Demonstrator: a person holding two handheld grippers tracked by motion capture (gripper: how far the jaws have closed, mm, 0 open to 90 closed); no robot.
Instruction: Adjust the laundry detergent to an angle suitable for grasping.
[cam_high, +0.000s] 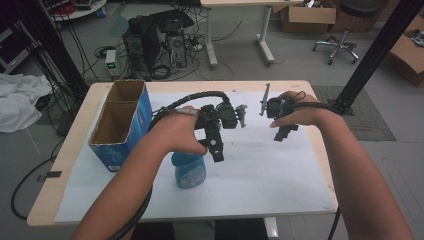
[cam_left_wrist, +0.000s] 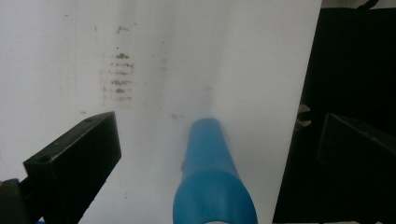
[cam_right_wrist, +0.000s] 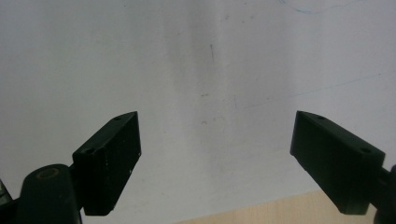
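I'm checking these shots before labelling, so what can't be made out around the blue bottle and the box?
- Blue bottle: the left hand hides its top in the high view; the bottom edge cuts it off in the left gripper view.
- Bottle label: too blurred to read.
- Cardboard box: its walls hide the bottoms of its compartments in the high view.

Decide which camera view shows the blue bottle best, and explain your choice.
The left gripper view: the blue bottle lies large between that gripper's open jaws, untouched by either. The high view shows part of the bottle on the white sheet, its top covered by the left hand. The right gripper view faces bare sheet.
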